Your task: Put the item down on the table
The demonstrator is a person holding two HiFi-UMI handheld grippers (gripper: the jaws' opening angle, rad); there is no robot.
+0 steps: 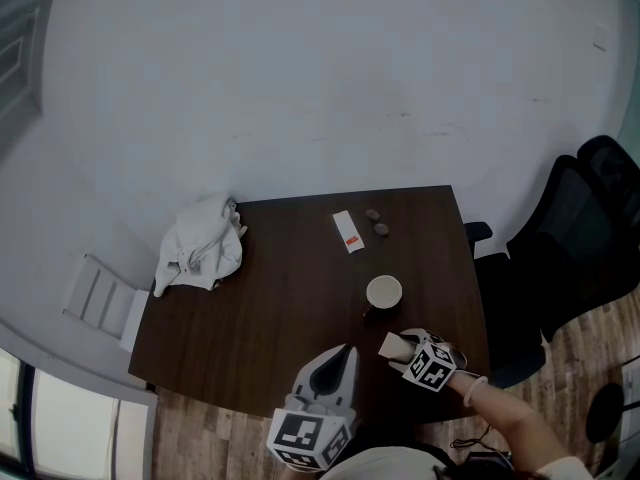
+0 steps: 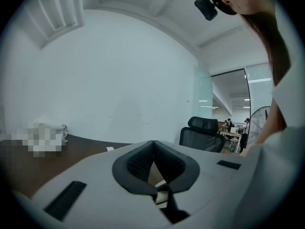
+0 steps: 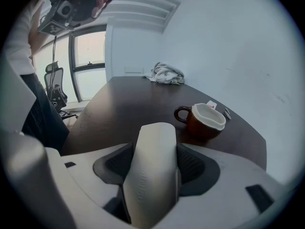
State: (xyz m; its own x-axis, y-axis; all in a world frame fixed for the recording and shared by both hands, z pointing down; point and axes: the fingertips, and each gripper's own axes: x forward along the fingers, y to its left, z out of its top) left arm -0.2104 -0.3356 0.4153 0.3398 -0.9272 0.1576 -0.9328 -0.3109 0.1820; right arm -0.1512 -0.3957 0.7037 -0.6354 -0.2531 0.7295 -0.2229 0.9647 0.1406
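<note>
Right gripper (image 1: pixel 398 348) is pinching one cream rounded plastic item (image 3: pixel 152 171) near the dark wooden desk's (image 1: pixel 270 308) front edge; left gripper (image 1: pixel 343 356) is pressing shut.

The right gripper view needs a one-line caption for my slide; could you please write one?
The right gripper holds a pale rounded item, a brown mug ahead on the dark table.

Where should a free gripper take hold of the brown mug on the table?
Probably pinch the wall of the mug at the rim from above, one jaw inside: it stands upright, mouth open. Its handle, on the near side, looks a tight loop for jaws.
</note>
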